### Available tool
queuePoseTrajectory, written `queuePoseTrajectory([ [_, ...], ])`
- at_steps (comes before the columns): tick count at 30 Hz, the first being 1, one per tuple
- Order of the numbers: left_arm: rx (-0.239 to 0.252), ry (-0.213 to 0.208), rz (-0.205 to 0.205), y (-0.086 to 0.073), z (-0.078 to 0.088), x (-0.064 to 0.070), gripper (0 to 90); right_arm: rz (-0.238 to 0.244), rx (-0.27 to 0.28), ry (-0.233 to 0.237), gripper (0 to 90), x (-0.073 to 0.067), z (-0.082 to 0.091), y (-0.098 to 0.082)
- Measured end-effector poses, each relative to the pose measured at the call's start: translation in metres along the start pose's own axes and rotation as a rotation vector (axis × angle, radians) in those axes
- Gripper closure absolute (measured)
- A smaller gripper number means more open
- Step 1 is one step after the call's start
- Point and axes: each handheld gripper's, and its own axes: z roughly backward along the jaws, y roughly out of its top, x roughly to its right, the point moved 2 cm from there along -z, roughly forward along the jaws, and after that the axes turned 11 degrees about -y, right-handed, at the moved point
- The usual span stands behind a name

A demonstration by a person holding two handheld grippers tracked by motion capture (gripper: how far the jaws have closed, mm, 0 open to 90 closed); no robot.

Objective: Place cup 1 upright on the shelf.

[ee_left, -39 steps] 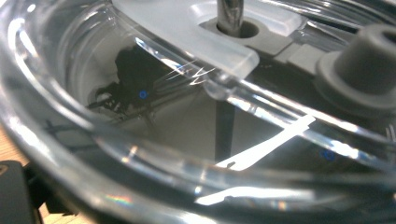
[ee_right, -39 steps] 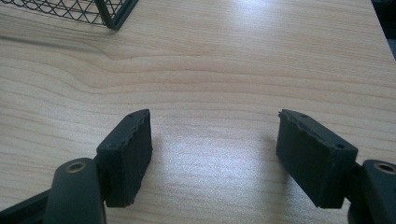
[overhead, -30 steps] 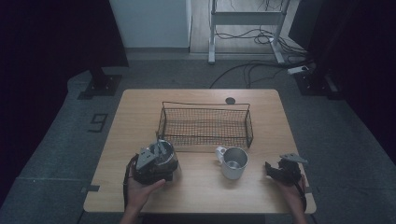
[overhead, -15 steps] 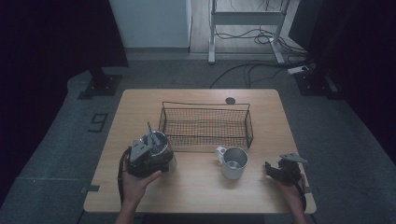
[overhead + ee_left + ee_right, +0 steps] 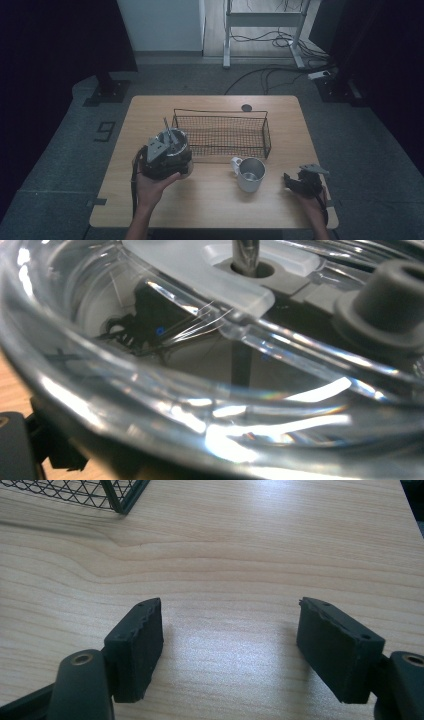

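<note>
Now left gripper near bench's left edge, grip unclear behind clear glass lid; right gripper wide open, empty, near right edge.

Lab/test studio: black curtains, loose floor cables, metal rig frame, lone light-wood bench on grey carpet.
</note>
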Motion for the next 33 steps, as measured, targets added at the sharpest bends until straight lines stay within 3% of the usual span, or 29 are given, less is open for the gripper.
queuePoseTrajectory([
  [5,-0.002,-0.006,0.010,0.004,-0.004,-0.004,3.9,0.000,0.000,-0.001,26.4,0.000,-0.001,0.001],
  [15,-0.005,-0.045,-0.007,0.015,-0.013,-0.006,3.9,-0.003,0.000,-0.009,26.5,0.000,-0.001,0.001],
  [29,-0.018,-0.050,-0.019,0.033,-0.014,-0.020,3.9,-0.004,0.000,-0.011,26.6,0.000,-0.001,0.001],
  [33,-0.026,-0.035,-0.037,0.037,-0.014,-0.024,4.0,-0.005,0.000,-0.013,26.5,0.000,-0.001,0.000],
])
